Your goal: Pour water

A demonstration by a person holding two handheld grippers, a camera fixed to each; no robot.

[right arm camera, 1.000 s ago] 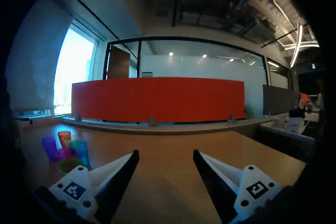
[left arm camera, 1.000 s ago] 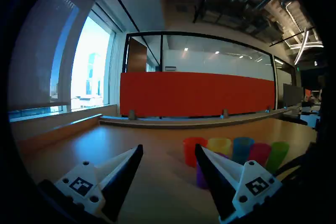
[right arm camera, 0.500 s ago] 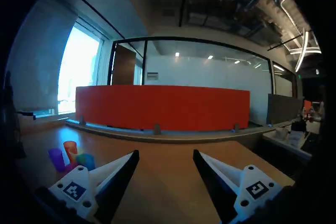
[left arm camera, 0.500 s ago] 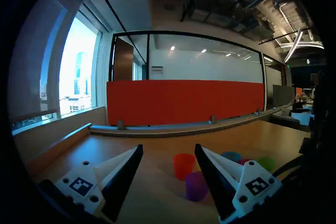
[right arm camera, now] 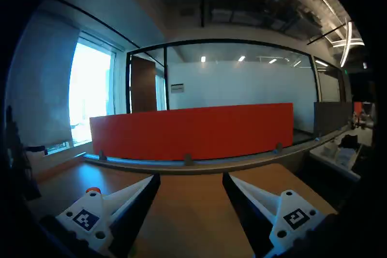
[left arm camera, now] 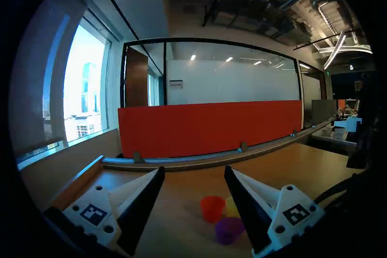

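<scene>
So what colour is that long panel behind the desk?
The panel is orange-red, clearest in the left gripper view.

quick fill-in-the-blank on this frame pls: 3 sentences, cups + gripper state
1. In the left gripper view, the orange cup stands next to a yellow cup and a ___ cup.
2. The left hand-held gripper and the right hand-held gripper are both ___, with nothing between their fingers.
3. In the left gripper view, the bright window lies on the ___ side of the picture.

Missing words: purple; open; left
</scene>
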